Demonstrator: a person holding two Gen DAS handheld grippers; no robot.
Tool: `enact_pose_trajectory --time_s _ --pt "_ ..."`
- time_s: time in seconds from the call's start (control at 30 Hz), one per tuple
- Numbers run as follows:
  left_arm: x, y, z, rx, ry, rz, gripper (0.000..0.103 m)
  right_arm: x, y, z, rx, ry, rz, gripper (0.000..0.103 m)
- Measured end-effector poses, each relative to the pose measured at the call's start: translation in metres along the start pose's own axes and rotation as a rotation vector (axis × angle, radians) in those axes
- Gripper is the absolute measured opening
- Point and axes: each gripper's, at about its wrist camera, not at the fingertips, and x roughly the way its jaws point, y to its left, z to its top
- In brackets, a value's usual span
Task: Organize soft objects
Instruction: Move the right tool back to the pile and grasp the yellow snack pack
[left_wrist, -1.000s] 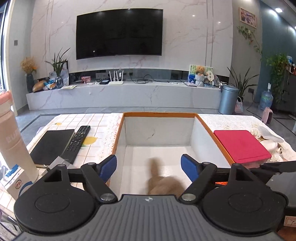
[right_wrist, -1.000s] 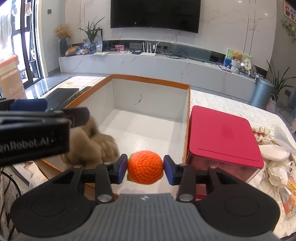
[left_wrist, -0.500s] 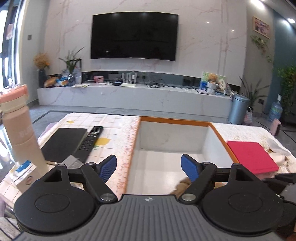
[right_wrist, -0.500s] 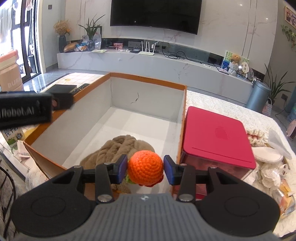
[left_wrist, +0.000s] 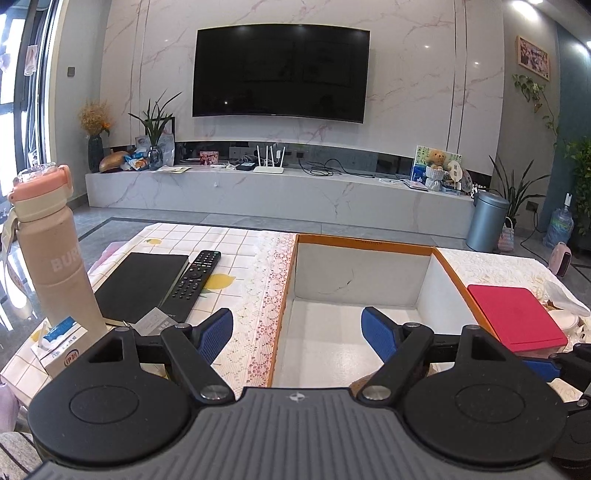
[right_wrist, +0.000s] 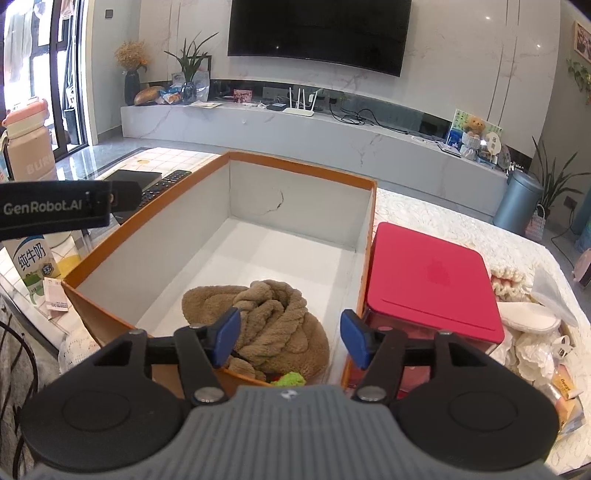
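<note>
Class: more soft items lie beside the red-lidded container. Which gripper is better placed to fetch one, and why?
Probably right. The right gripper, fingers opening and empty, hangs beside the red-lidded container near the soft items; the left gripper is farther away.

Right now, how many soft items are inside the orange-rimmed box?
2 visible: a brown plush bundle on the floor of the box at its near end, and a green-tipped piece at the near wall, mostly hidden behind the right gripper, whose empty jaws are opening.

Left tool (left_wrist: 297, 334) pads spread wide, nothing between; right tool (right_wrist: 290, 338) pads parting, empty.
</note>
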Motion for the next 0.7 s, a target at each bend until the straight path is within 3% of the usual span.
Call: enact_pose_trajectory --time_s 0.17,0.27,0.33,0.4,0.43,0.57,0.7 --pt "-0.003 0.001 -0.002 -0.004 -0.005 -0.002 0.093 -0.005 -0.004 0.003 0.029 -0.020 0.000 0.072" --pt "-0.008 -0.001 0.000 0.023 -0.014 0.023 0.093 -0.008 -0.007 0.011 0.064 -0.010 -0.010 0.072" --pt "-0.013 -0.007 0.006 0.045 -0.056 0.061 0.093 -0.025 -0.011 0.013 0.092 -0.055 -0.009 0.072" --pt "-0.020 -0.008 0.009 0.027 -0.079 0.074 0.093 -0.043 -0.016 0.012 0.101 -0.112 0.025 0.083" --pt "-0.023 -0.008 0.009 0.007 -0.082 0.063 0.093 -0.048 -0.019 0.012 0.101 -0.120 0.035 0.083" --pt "-0.023 -0.005 0.007 -0.043 -0.024 0.008 0.093 -0.056 -0.032 0.012 0.143 -0.127 -0.008 0.083" --pt "-0.023 -0.001 0.012 -0.079 -0.004 0.009 0.093 -0.063 -0.040 0.012 0.194 -0.133 -0.011 0.083"
